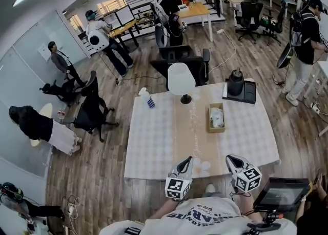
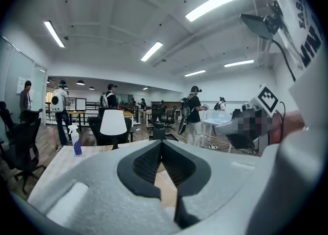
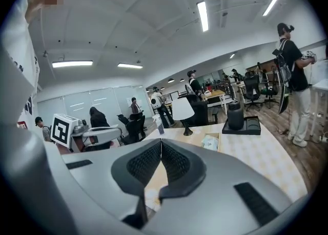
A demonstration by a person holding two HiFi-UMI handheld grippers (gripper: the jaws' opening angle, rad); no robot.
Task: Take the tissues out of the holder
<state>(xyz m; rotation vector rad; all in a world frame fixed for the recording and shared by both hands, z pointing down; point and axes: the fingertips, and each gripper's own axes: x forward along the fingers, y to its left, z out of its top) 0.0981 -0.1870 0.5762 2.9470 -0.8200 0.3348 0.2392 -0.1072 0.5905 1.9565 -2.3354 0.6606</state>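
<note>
Left hand-held gripper (image 1: 186, 162) is shut tight, with nothing in it. The right hand-held gripper (image 1: 233, 159) is shut and empty too. Both are over the near edge of the counter (image 1: 154, 141). The tissues (image 1: 217, 118) lie in the wooden holder (image 1: 209, 121), farther back on the right, well apart from both. A white lamp (image 1: 181, 80) stands behind.

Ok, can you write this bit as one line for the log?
left tongs: shut, empty | right tongs: shut, empty | tissues: in holder
</note>
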